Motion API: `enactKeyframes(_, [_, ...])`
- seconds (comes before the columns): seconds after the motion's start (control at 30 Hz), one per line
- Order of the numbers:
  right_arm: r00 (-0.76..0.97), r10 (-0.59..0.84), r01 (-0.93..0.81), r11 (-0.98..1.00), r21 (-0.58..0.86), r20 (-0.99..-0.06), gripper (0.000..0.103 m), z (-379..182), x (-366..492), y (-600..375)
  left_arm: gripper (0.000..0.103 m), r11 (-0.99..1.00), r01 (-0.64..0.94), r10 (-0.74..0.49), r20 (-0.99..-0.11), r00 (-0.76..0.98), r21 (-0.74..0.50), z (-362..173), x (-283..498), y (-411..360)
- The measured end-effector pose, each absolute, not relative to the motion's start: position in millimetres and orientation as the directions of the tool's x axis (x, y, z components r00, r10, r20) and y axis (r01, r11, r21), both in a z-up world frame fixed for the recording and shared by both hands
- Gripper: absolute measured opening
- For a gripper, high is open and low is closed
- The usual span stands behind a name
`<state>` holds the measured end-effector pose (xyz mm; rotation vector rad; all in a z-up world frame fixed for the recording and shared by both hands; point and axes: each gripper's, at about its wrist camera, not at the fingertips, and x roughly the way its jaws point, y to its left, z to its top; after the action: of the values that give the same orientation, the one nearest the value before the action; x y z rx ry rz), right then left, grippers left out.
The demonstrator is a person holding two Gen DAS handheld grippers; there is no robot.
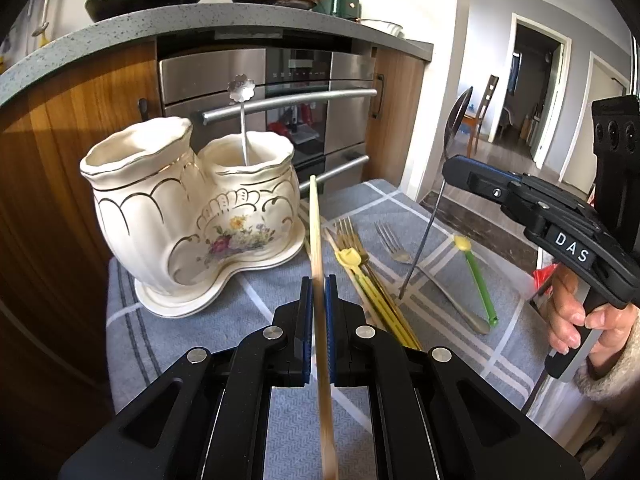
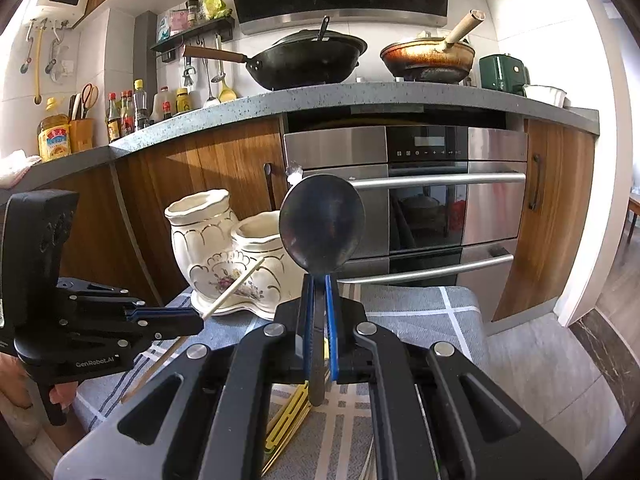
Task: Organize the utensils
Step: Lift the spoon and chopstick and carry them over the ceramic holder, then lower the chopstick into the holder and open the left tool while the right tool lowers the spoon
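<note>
With the left gripper clamping a pale wooden chopstick and the right gripper clamping a dark metal spoon, either long handle could knock the nearby cream floral two-pot ceramic holder on entry.

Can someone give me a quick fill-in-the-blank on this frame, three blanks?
1. The left gripper is shut on a ____.
2. The right gripper is shut on the handle of a dark ____.
3. The flower-topped spoon stands in the ____ opening of the white holder, seen from the left wrist.

Missing words: chopstick; spoon; right
</note>
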<state>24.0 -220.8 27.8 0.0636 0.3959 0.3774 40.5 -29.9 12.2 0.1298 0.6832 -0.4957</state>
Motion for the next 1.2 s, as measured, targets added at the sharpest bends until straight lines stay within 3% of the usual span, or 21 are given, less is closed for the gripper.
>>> enactKeyframes(0.3, [0.857,0.379,-0.357,0.925,0.13,-0.348,0.006,39,17,-217,0.006,0.876,0.476,-0.43,-0.567,0.702,-0.076,37,34,-23])
enactKeyframes(0.77, [0.867,0.355,-0.348,0.934,0.085,-0.349,0.006,85,50,-203,0.006,0.921,0.377,-0.389,-0.318,0.865,-0.101,131,69,30])
enactKeyframes(1.0, [0.87,0.363,-0.371,0.928,0.041,-0.332,0.006,114,78,-181,0.006,0.931,0.328,-0.361,-0.263,0.895,-0.161,140,112,54])
enactKeyframes(1.2, [0.868,0.386,-0.401,0.916,0.017,-0.312,0.006,135,99,-159,0.006,0.946,0.292,-0.318,-0.219,0.922,-0.142,138,133,59])
